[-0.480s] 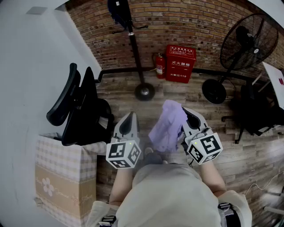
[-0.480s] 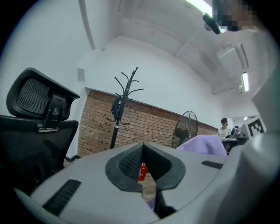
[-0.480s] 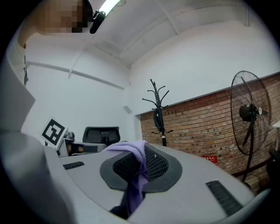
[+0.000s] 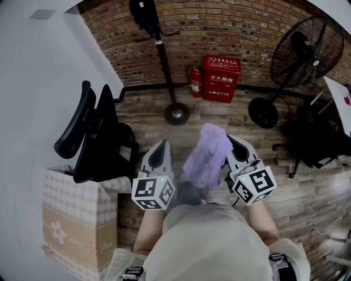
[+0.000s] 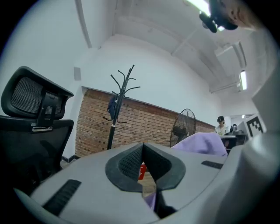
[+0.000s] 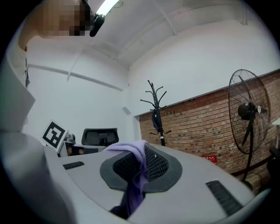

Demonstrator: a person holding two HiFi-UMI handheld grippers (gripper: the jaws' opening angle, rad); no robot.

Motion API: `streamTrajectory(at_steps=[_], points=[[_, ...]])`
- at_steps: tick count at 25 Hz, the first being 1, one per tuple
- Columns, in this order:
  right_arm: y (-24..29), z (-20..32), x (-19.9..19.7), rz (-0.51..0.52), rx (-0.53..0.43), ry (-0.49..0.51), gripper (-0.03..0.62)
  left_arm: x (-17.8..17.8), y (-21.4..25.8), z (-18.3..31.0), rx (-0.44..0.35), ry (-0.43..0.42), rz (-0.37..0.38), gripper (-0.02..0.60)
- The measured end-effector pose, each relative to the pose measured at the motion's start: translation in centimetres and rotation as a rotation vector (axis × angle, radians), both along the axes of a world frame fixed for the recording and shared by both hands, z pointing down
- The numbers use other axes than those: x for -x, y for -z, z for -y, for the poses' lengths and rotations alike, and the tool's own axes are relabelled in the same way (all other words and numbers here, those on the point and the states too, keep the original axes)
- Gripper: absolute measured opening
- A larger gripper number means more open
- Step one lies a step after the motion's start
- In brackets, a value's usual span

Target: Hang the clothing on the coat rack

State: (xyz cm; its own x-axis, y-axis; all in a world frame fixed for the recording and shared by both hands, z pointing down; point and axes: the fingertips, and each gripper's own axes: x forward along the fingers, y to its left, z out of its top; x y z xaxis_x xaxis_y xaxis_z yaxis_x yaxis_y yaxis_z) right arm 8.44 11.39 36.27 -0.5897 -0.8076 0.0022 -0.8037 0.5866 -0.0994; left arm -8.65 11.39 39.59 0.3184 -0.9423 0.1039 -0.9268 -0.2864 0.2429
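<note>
A lilac garment [image 4: 208,155] hangs from my right gripper [image 4: 229,138], whose jaws are shut on a fold of it [image 6: 139,162]. The cloth droops between the two grippers, in front of the person's body. My left gripper [image 4: 160,147] is shut with nothing between its jaws [image 5: 142,148]; the lilac garment [image 5: 202,143] shows just to its right. The black coat rack [image 4: 162,55] stands ahead by the brick wall, with a dark garment [image 4: 140,12] on its upper hooks. The coat rack [image 5: 117,105] appears left of centre in the left gripper view, and the rack [image 6: 156,114] is near centre in the right one.
A black office chair [image 4: 96,134] and a patterned paper bag [image 4: 79,219] stand at the left. A red fire-equipment box [image 4: 222,78] and extinguisher [image 4: 196,81] sit against the wall. A black standing fan [image 4: 299,60] and a dark chair [image 4: 315,140] are at the right.
The scene has shifted slightly left and the rack base sits a little nearer. Both grippers hold the same pose, and the garment stays in the right one.
</note>
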Motion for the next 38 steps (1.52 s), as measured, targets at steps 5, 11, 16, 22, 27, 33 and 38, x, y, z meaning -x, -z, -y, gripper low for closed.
streamTrajectory(at_steps=[5,11,16,22,27,33,38], points=[[0.2,1.1,-0.2,-0.013,-0.004,0.005,0.014,-0.3,0.5,1.0,-0.016,-0.004,-0.003,0.005],[-0.2,3.8,0.2,-0.018,0.012,0.002,0.014,0.1,0.2,3.5,-0.019,-0.002,-0.013,0.005],[-0.2,7.2,0.7,-0.009,0.013,0.01,0.014,0.7,0.0,6.8,-0.021,-0.005,-0.02,0.005],[0.3,12.6,1.6,-0.015,-0.005,-0.007,0.014,1.8,-0.2,12.4,-0.027,-0.023,-0.027,0.005],[1.0,17.6,2.9,-0.027,-0.003,-0.014,0.014,3.1,0.8,17.4,-0.039,-0.032,-0.018,0.005],[2.3,23.1,4.8,-0.03,-0.023,-0.017,0.014,4.9,1.6,23.0,-0.042,-0.047,-0.019,0.005],[2.8,27.5,6.1,-0.03,-0.032,-0.02,0.014,6.0,1.4,27.4,-0.038,-0.063,-0.02,0.005]])
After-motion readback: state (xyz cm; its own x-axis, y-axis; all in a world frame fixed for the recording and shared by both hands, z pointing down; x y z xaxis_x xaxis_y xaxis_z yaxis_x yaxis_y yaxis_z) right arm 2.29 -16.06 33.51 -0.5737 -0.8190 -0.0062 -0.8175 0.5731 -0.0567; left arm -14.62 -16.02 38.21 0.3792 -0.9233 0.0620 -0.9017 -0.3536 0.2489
